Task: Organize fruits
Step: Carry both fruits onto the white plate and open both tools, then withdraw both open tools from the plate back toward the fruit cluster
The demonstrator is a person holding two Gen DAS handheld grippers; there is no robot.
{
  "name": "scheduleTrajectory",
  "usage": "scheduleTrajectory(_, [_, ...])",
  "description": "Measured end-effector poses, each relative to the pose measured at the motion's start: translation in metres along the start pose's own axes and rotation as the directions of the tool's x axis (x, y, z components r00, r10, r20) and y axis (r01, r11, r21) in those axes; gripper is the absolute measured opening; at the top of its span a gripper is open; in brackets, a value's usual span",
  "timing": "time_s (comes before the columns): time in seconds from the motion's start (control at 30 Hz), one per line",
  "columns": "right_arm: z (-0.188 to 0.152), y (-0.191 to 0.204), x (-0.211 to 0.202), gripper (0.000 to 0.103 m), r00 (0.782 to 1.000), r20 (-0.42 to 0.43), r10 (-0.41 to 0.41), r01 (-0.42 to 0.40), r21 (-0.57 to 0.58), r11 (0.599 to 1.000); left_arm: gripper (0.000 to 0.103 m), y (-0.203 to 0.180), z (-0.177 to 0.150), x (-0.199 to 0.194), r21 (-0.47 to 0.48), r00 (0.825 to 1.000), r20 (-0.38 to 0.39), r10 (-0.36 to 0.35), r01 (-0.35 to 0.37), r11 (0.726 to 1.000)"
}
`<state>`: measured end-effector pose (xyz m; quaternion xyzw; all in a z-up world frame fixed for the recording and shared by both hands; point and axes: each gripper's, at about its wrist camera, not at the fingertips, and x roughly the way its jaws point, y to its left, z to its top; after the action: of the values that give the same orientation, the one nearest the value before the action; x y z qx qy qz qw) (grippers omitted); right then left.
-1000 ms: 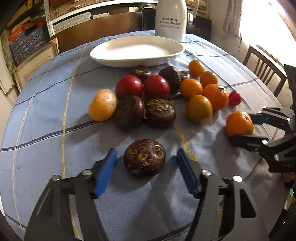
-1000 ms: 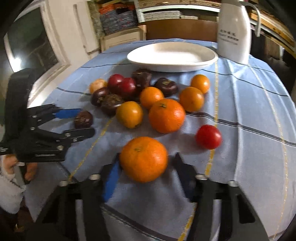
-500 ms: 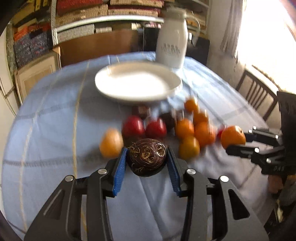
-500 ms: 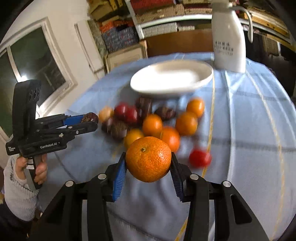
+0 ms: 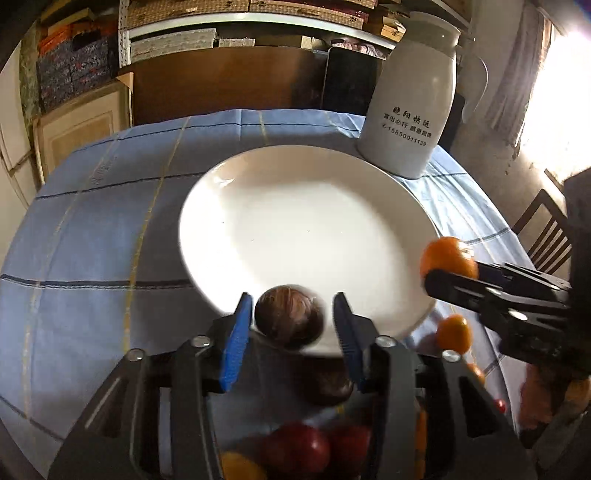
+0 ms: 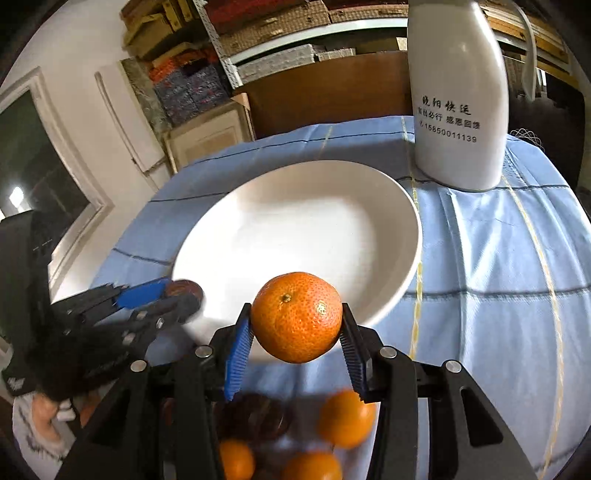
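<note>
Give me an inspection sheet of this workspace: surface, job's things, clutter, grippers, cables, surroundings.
Surface: round table under a blue checked tablecloth.
Job's things: white plate, nothing on it yet; dark brown fruit over its near rim; orange also over the near rim; more oranges and red fruits lie on the cloth nearer the cameras.
Clutter: white jug with printed text, behind the plate.
Grippers: left gripper opening, a gap on one side of the dark fruit; right gripper clamped on the orange.
Cables: nothing seen.
Surroundings: stacked shelves, wooden chair, window.
</note>
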<state>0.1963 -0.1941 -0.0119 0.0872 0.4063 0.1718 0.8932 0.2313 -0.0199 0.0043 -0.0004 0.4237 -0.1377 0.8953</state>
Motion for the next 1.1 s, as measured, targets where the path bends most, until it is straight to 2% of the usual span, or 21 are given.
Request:
scheduleTrajectory(0.03, [0.003,-0.002,0.006,0.048,1.0,0.003,-0.002,0.002,0.01,1.0,0.062,0.001,-0.001,0.001,-0.001,1.0,0.005,-0.007,0.007,1.0])
scheduleTrajectory(0.07, [0.005,-0.005,0.009,0.053,1.0,0.01,0.005,-0.005,0.025,1.0,0.073,0.0,-0.001,0.0,0.004,1.0,0.016,-0.004,0.003,1.0])
scheduleTrajectory(0.1, [0.004,-0.007,0.01,0.058,1.0,0.021,0.019,-0.02,0.042,0.999,0.076,0.0,-0.001,0.0,0.013,1.0,0.025,0.005,-0.005,1.0])
scheduleTrajectory(0.2, [0.005,-0.015,0.006,0.058,0.998,0.038,0.044,-0.047,0.07,0.996,0.076,0.003,-0.003,-0.008,0.031,0.998,0.052,0.028,-0.029,0.999])
scheduleTrajectory(0.37, [-0.002,-0.024,-0.013,0.06,0.996,0.075,0.044,-0.05,0.089,0.995,0.076,0.017,-0.014,-0.029,0.009,0.995,0.083,0.05,-0.051,0.999])
scheduleTrajectory(0.43, [-0.005,-0.028,-0.02,0.067,0.996,0.086,0.028,-0.036,0.095,0.995,0.077,0.028,-0.027,-0.042,-0.017,0.991,0.104,0.081,-0.079,0.997])
scheduleTrajectory(0.57, [-0.015,-0.04,-0.033,0.068,0.994,0.105,0.036,-0.05,0.134,0.99,0.079,0.054,-0.065,-0.063,-0.102,0.984,0.112,0.135,-0.124,0.987])
scheduleTrajectory(0.67, [-0.025,-0.05,-0.042,0.076,0.99,0.137,0.034,-0.056,0.162,0.985,0.081,0.077,-0.102,-0.082,-0.23,0.982,0.112,0.153,-0.124,0.965])
scheduleTrajectory(0.7, [-0.028,-0.053,-0.043,0.078,0.989,0.147,0.028,-0.053,0.174,0.983,0.085,0.085,-0.117,-0.091,-0.285,0.981,0.119,0.154,-0.115,0.952])
scheduleTrajectory(0.77, [-0.036,-0.063,-0.044,0.079,0.986,0.163,0.031,-0.065,0.21,0.976,0.088,0.097,-0.143,-0.107,-0.376,0.98,0.13,0.151,-0.093,0.922])
scheduleTrajectory(0.83, [-0.041,-0.07,-0.04,0.079,0.987,0.161,0.027,-0.064,0.231,0.971,0.09,0.103,-0.164,-0.123,-0.429,0.977,0.161,0.14,-0.059,0.902])
scheduleTrajectory(0.97, [-0.053,-0.083,-0.04,0.079,0.984,0.174,-0.035,-0.01,0.252,0.968,0.092,0.109,-0.194,-0.133,-0.499,0.98,0.161,0.113,-0.018,0.867])
scheduleTrajectory(1.03, [-0.058,-0.09,-0.041,0.079,0.984,0.174,-0.05,0.0,0.275,0.961,0.092,0.106,-0.195,-0.137,-0.493,0.975,0.182,0.125,-0.019,0.87])
scheduleTrajectory(1.1, [-0.061,-0.098,-0.043,0.079,0.983,0.174,-0.059,0.004,0.301,0.954,0.092,0.097,-0.196,-0.141,-0.474,0.968,0.184,0.173,-0.067,0.878])
